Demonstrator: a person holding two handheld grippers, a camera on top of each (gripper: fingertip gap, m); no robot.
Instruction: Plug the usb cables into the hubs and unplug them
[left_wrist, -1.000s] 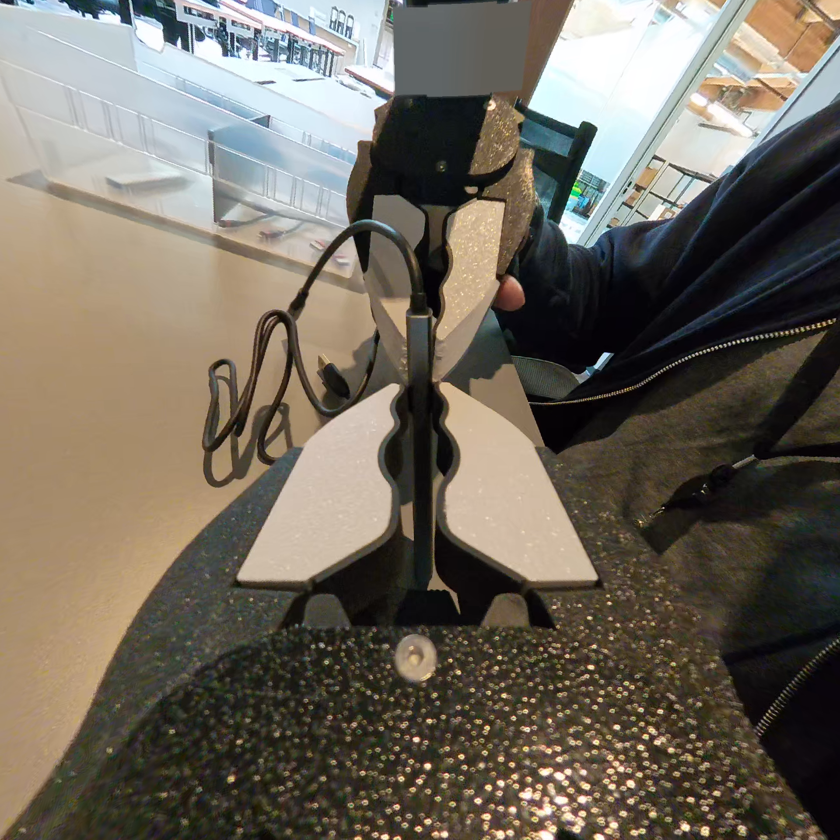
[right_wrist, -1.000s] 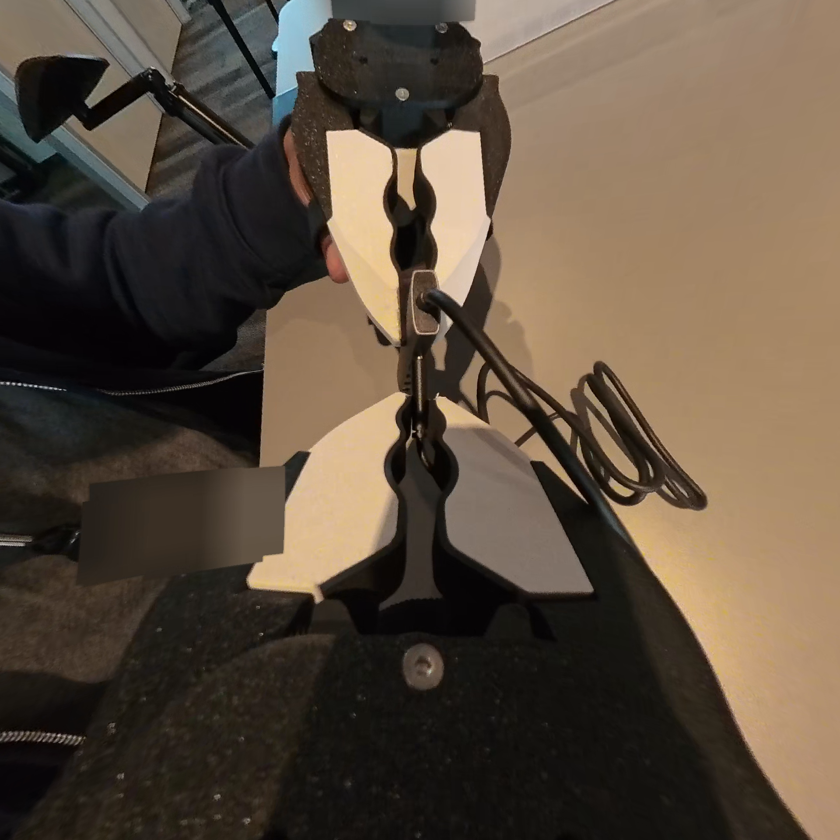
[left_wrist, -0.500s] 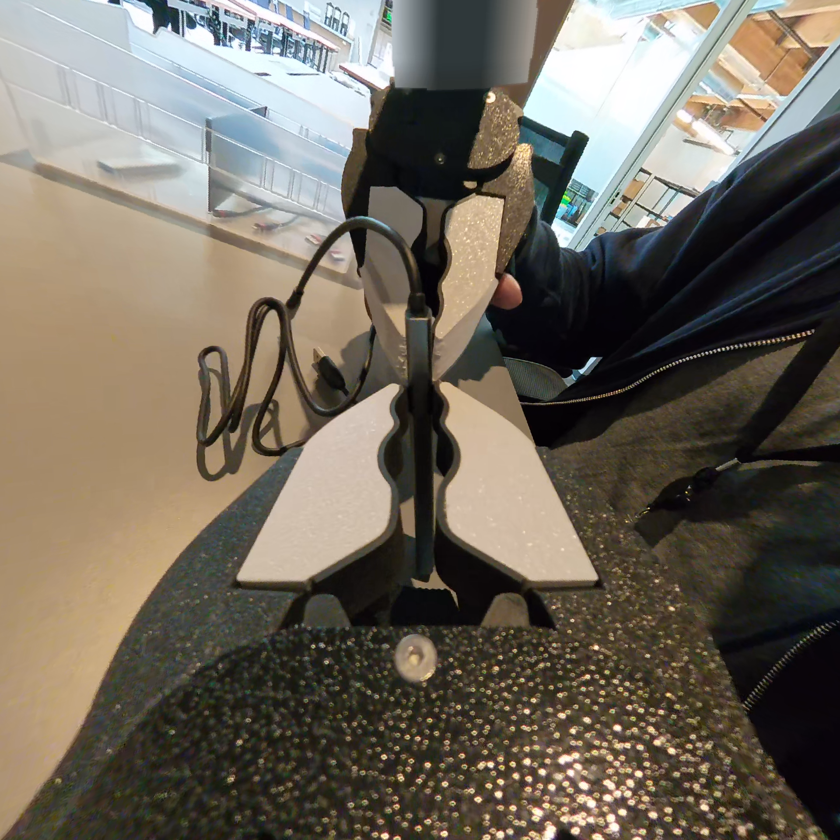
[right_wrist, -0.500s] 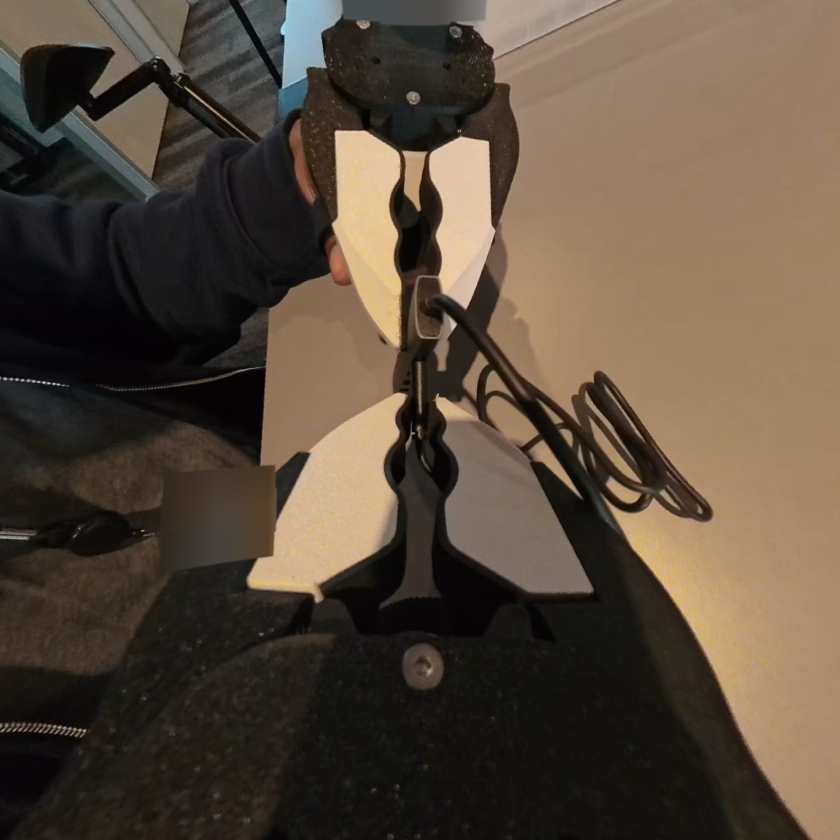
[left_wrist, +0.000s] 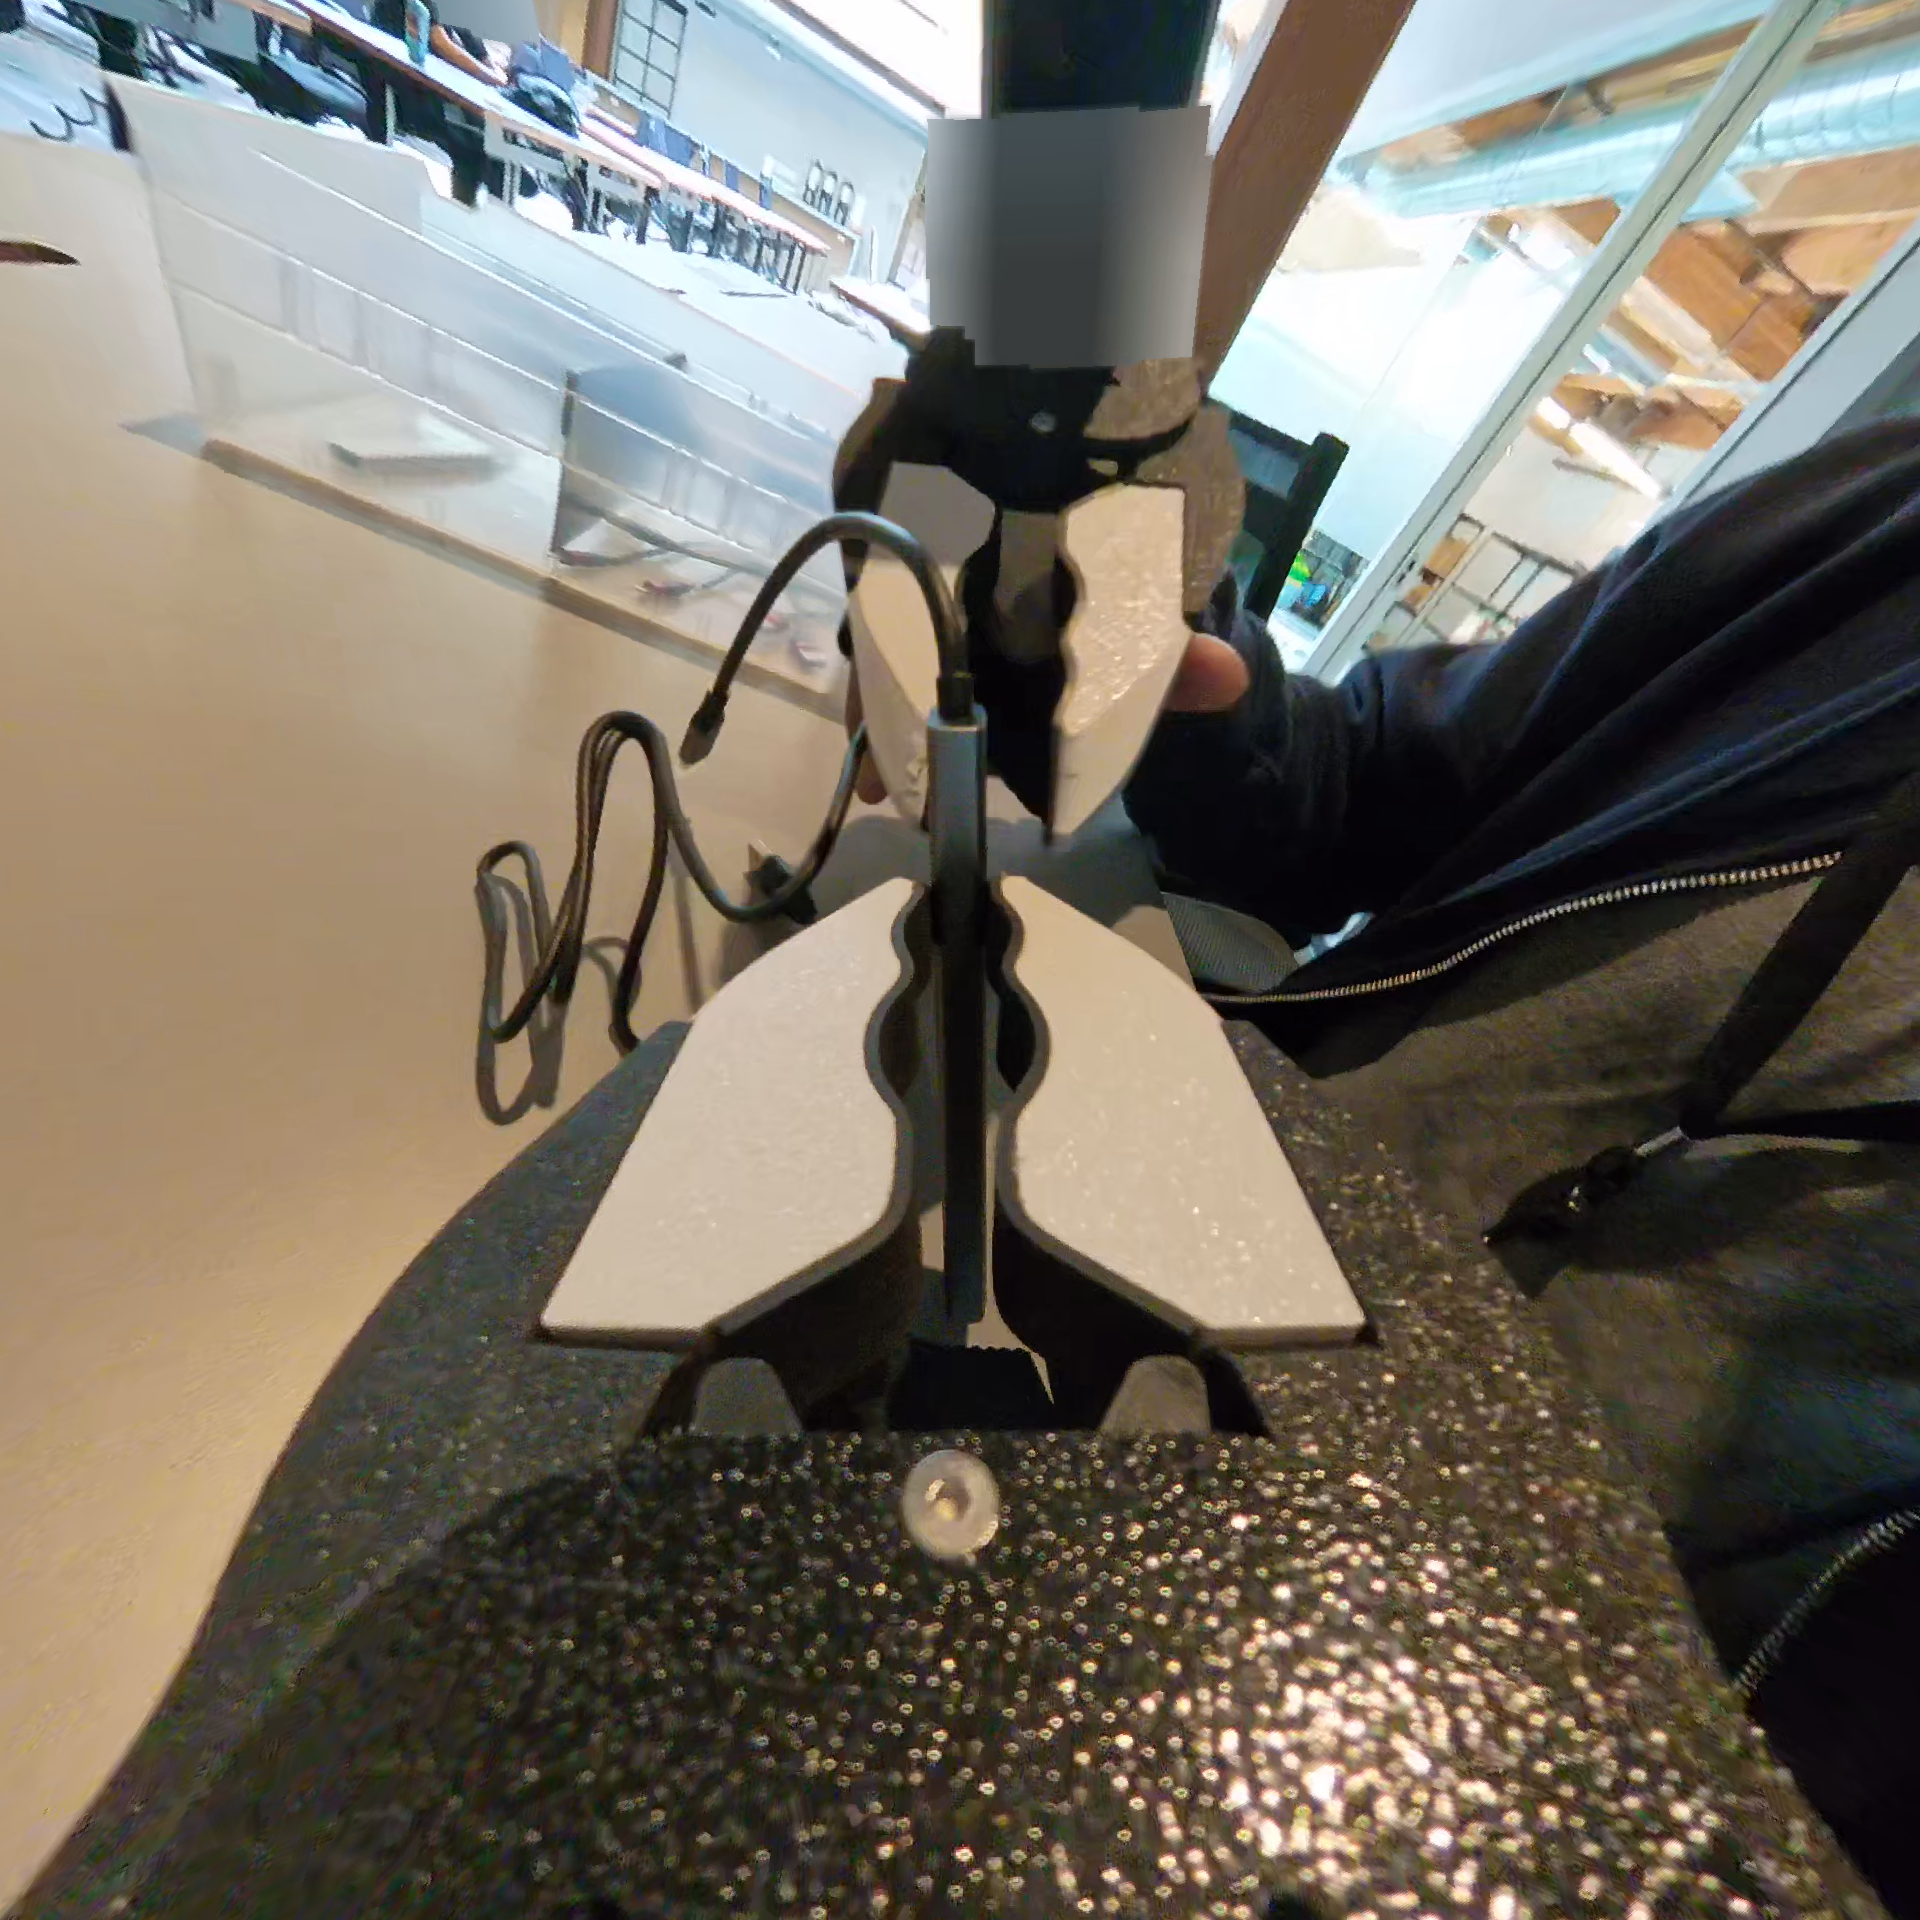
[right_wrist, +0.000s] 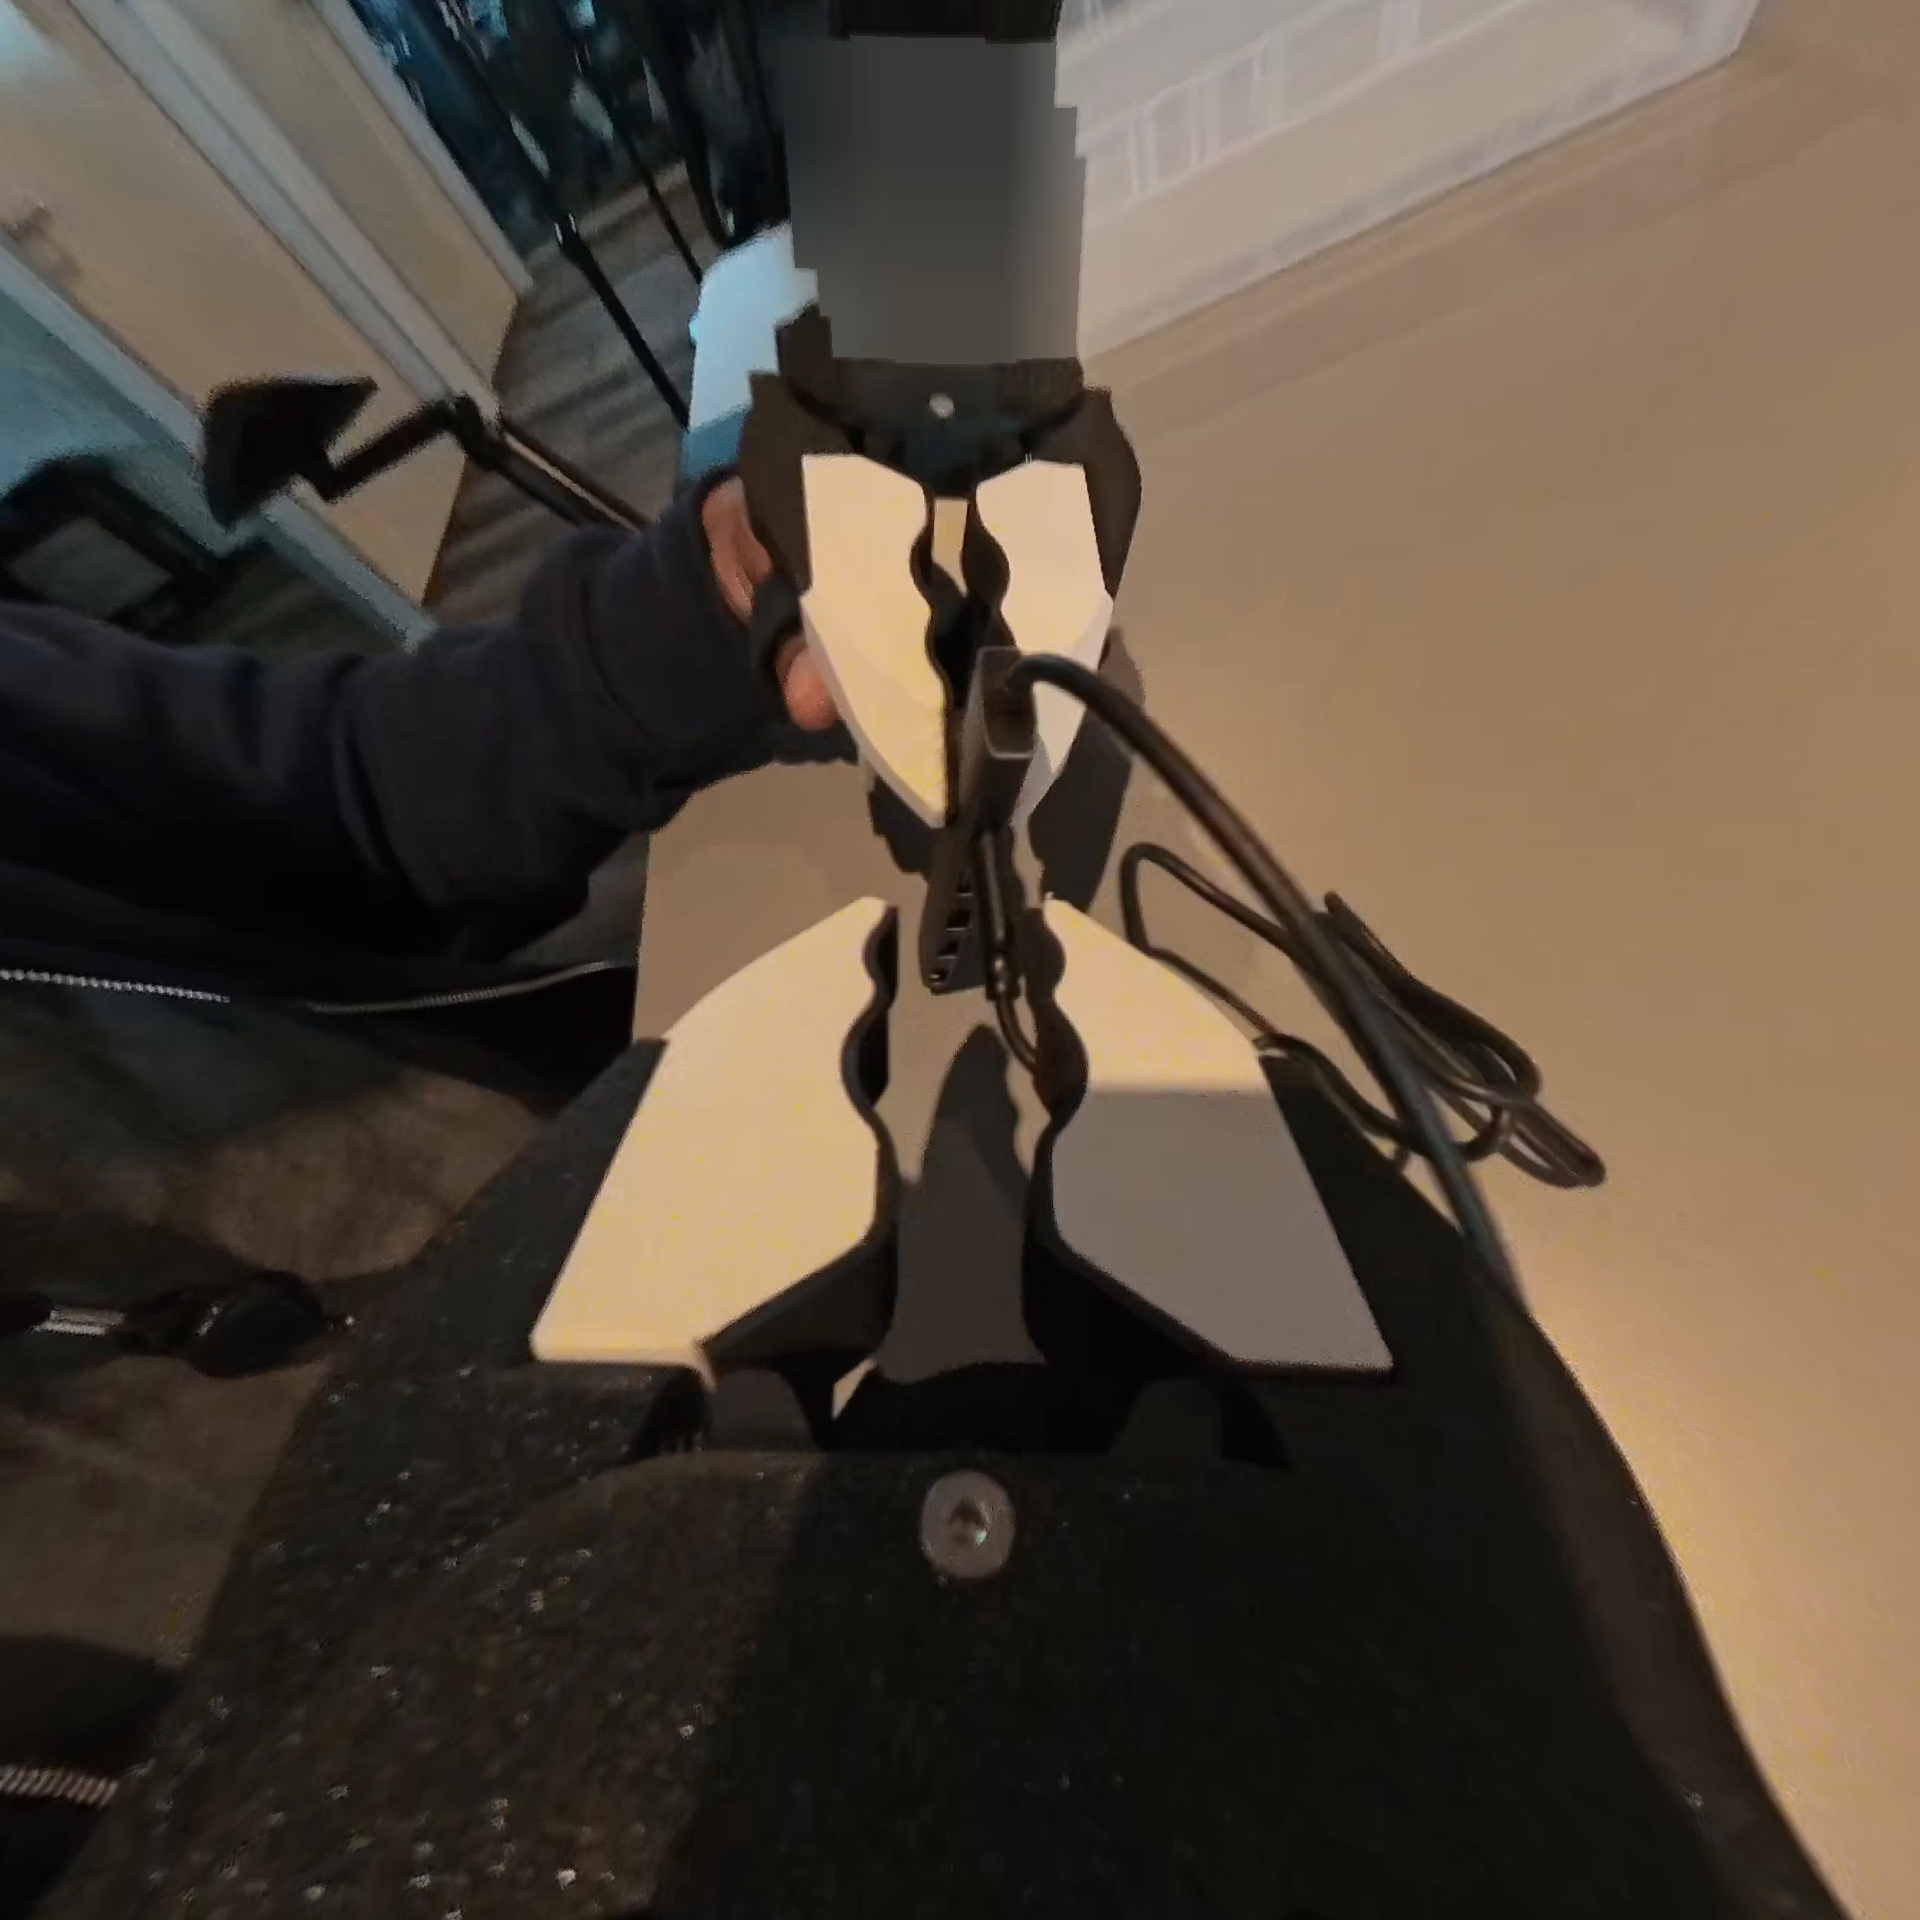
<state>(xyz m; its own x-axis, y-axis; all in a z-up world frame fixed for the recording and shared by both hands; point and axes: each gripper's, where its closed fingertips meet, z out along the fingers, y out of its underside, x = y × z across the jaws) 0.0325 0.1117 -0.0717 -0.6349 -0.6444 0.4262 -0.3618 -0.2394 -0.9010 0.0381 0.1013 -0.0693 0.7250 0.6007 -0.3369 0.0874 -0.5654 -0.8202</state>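
Left gripper (left_wrist: 951, 914) clamped on grey hub (left_wrist: 958, 831), held above table (left_wrist: 260, 831). Right gripper (right_wrist: 961, 914) jaws apart, facing it just beyond hub tip. Black cable (left_wrist: 561, 935) coiled on table, left of hub.

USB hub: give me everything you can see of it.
The USB hub is a slim grey bar, metal-looking, seen edge-on. It is off the table, clamped between the fingers of the left gripper. Its port end points at the open right gripper. Its black cable arcs from the other end to a free-hanging plug.
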